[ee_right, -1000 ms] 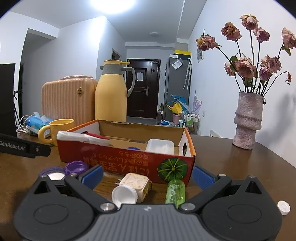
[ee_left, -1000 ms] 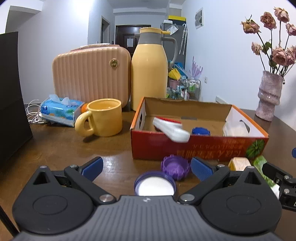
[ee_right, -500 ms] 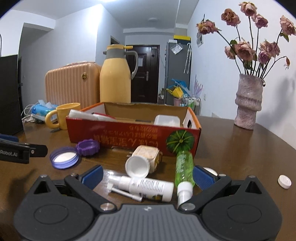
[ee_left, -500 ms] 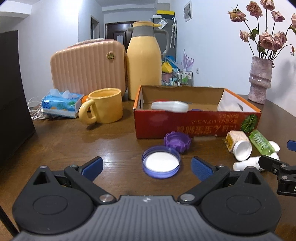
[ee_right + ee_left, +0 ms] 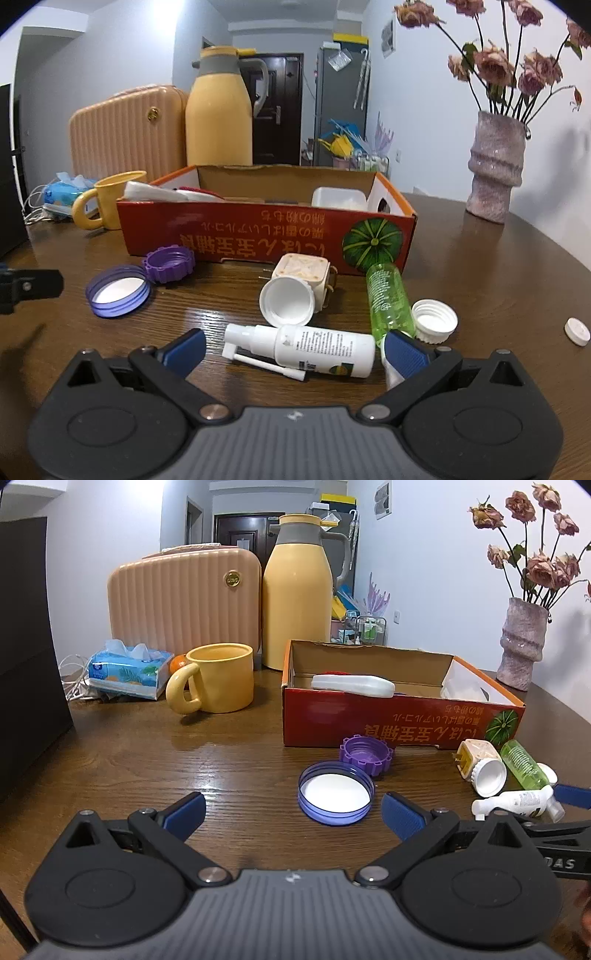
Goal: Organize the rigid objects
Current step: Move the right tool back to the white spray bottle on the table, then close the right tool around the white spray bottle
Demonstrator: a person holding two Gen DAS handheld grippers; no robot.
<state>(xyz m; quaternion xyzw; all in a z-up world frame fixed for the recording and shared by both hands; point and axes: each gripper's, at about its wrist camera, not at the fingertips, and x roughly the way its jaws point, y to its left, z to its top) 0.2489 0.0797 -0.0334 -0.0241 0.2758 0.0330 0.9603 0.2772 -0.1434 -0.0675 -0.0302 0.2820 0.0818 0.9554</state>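
diff: I'm pulling both tools back from the box (image 5: 266,236) | right tool (image 5: 293,349) spread, straddling white spray bottle (image 5: 325,349) lying on table (image 5: 480,266) | left tool (image 5: 293,812) spread, hovering behind blue lid (image 5: 335,793)

Glossy wood-grain table (image 5: 184,760) — matt cardboard box (image 5: 266,232), translucent green plastic bottle (image 5: 389,299).

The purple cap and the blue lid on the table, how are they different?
The purple cap is smaller, with a bumpy notched rim; the blue lid is wider and smooth-sided. The blue lid shows a white lining inside; the purple cap is purple throughout. The purple cap lies nearer the red box. Both lie open side up, side by side.
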